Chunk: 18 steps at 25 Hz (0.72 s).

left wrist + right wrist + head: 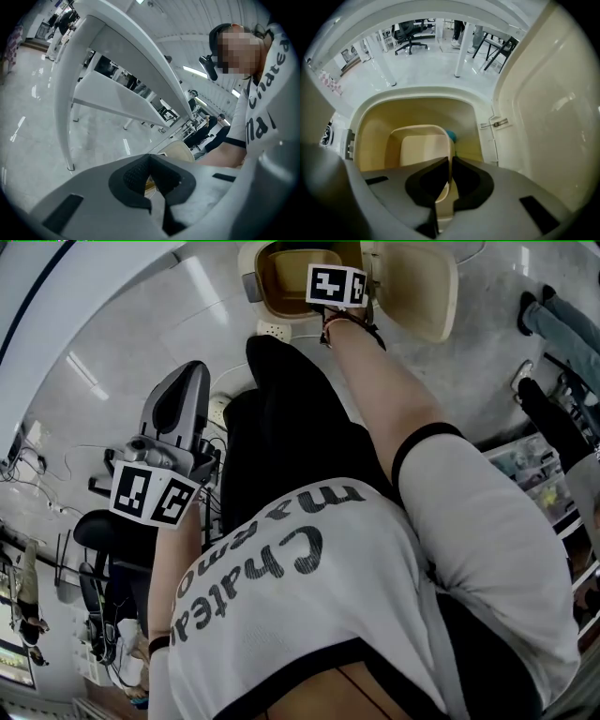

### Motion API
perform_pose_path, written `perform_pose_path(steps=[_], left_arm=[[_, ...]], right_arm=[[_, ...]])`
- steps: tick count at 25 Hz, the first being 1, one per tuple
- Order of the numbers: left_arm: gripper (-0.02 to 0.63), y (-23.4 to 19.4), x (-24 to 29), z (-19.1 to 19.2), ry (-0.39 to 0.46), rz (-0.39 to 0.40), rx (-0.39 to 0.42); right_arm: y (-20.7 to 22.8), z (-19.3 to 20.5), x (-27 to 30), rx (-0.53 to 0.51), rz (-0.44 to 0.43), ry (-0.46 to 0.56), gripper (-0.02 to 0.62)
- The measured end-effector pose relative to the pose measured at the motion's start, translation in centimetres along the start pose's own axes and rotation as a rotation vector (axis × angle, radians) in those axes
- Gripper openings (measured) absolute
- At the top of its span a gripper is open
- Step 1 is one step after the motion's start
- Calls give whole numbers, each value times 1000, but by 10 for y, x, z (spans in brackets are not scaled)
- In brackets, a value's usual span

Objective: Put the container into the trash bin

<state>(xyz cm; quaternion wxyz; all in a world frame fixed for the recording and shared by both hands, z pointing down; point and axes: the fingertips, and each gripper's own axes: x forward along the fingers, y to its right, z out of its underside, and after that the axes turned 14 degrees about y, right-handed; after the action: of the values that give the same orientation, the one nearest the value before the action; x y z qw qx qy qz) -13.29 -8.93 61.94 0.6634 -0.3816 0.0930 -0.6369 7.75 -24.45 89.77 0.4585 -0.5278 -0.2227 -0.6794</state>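
Observation:
In the right gripper view a cream, open-topped container (423, 145) hangs inside the mouth of the beige trash bin (422, 96). My right gripper (450, 171) points steeply down and is shut on the container's thin right rim. The bin's lid (543, 108) stands open at the right. A small blue thing (451, 135) lies deeper in the bin. In the head view the right gripper's marker cube (337, 285) sits over the bin (281, 277) and hides the container. My left gripper (183, 399) is held off to the left, shut (150, 176) with nothing in it.
White table legs (61, 93) and a table edge rise at the left. A white power strip (272, 331) lies on the floor beside the bin. An office chair (103, 531) stands at lower left. Another person's feet (539, 310) are at the right.

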Motion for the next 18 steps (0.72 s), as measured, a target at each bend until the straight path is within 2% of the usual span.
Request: perform_pose_path(steps=[8, 13, 18], left_arm=[[23, 10, 13, 3, -9, -4, -7], [23, 21, 17, 5, -33, 19, -2], [23, 16, 10, 3, -10, -13, -27]], right_arm=[[-3, -7, 20, -170, -20, -24, 34], [-5, -14, 30, -165, -23, -19, 34], [-1, -18, 34, -131, 1, -29, 34]])
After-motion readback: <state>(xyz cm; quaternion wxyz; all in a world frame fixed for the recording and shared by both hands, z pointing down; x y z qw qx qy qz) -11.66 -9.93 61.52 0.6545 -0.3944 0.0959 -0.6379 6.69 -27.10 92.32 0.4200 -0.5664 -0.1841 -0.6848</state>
